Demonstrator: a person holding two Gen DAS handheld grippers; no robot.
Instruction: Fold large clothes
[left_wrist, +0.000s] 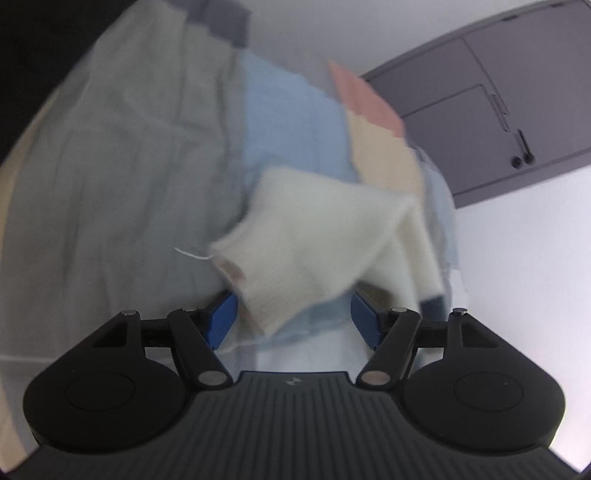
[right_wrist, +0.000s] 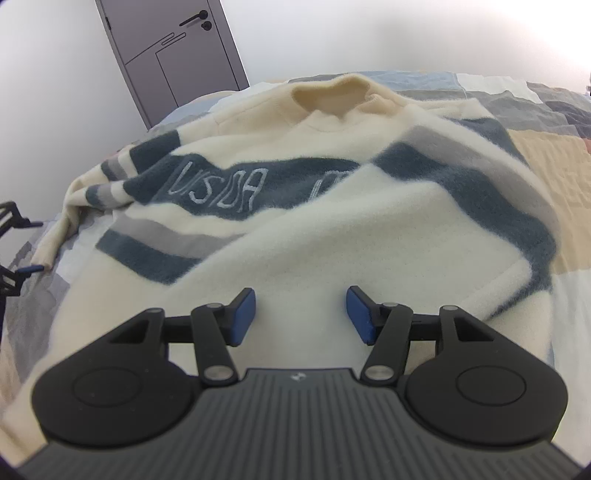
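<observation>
A cream sweater (right_wrist: 332, 229) with dark teal and grey stripes and "USA" lettering lies spread on the bed, collar (right_wrist: 332, 92) at the far side. My right gripper (right_wrist: 301, 295) hovers open over its lower body with nothing between the pads. The sweater's left sleeve runs down to a cuff (right_wrist: 42, 258) at the bed's left edge, where one of the left gripper's fingers (right_wrist: 29, 268) shows. In the blurred, tilted left wrist view that cream cuff (left_wrist: 295, 251) sits between the wide jaws of my left gripper (left_wrist: 293, 306). The blue pads stand clear of it on both sides.
The bed is covered by a patchwork quilt (right_wrist: 546, 155) of blue, grey, beige and pink squares, also seen as the quilt (left_wrist: 288, 122) in the left wrist view. A grey door (right_wrist: 173, 55) stands in the white wall behind the bed.
</observation>
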